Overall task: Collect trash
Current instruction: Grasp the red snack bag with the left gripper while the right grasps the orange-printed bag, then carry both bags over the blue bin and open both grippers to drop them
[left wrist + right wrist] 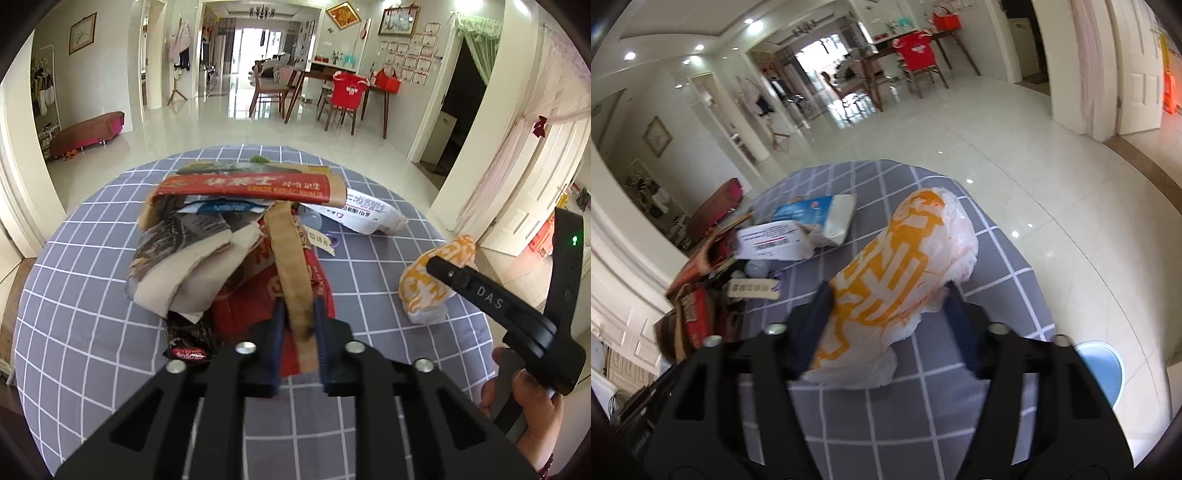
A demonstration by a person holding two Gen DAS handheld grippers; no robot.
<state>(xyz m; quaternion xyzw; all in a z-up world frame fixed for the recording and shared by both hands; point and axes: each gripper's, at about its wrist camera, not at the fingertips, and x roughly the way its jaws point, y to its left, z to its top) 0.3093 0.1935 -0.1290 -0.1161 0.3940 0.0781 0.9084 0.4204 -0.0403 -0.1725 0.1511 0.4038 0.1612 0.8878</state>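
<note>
Jaws of the left gripper [300,306] are pinched shut on a brown cardboard strip [291,266] that rises from a heap of flattened packaging. Blue pads press the strip from both sides. That heap sits near the middle of a round bench covered in a grey cloth with a white grid [92,280]. On top of the heap lies a long red carton with white lettering [243,186]; under it are torn beige and dark printed card pieces [184,258] and a red wrapper [255,295]. A small dark snack packet [188,343] lies at the heap's near left edge. Just right of the heap lies a white box with blue print [365,214].

Jaws of the right gripper [886,295] stand partly closed around a crumpled white and orange plastic bag [897,273], which lies on the cloth at the right side of the bench, apart from the heap. The left pad touches the bag; the picture is blurred, so whether the right pad presses it cannot be told. In the left wrist view a hand [524,410] holds the handle of this gripper at the right edge. A blue round bin [1104,373] stands on the tiled floor [997,147] beside the bench. Beyond is a dining table with chairs [332,92].
</note>
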